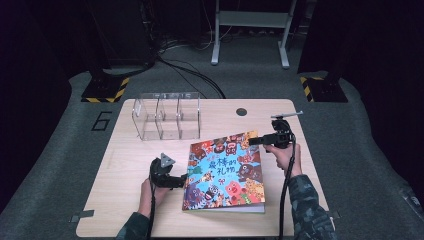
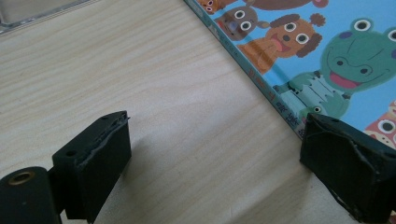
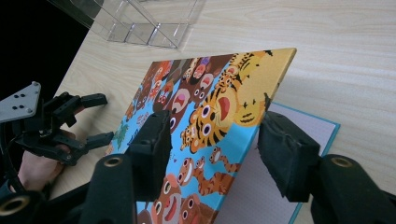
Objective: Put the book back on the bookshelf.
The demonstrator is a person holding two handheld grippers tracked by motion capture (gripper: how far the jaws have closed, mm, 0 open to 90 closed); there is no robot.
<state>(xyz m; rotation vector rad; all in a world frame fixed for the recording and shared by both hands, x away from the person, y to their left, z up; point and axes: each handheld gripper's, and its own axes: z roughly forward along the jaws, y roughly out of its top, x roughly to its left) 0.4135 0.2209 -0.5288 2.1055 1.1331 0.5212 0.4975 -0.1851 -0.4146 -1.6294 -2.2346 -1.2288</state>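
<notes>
A picture book (image 1: 225, 170) with a bright animal cover lies on the wooden table (image 1: 130, 200). Its front cover (image 3: 210, 107) is raised at the free edge, and a white inner page (image 3: 261, 205) shows below it. My right gripper (image 1: 252, 141) is at the book's far right corner. In the right gripper view it (image 3: 215, 135) is open, the cover's edge lying between the jaws against the right one. My left gripper (image 1: 182, 180) stands open on the table at the spine side. In its own view (image 2: 215, 140) one jaw touches the spine (image 2: 261, 79). The right gripper view also shows the left gripper (image 3: 105, 118).
A clear plastic organizer (image 1: 167, 117) with several compartments stands at the back left of the table, also seen as a clear box (image 3: 140, 18). A small round hole (image 1: 241, 111) marks the far edge. Bare wood lies left of the book.
</notes>
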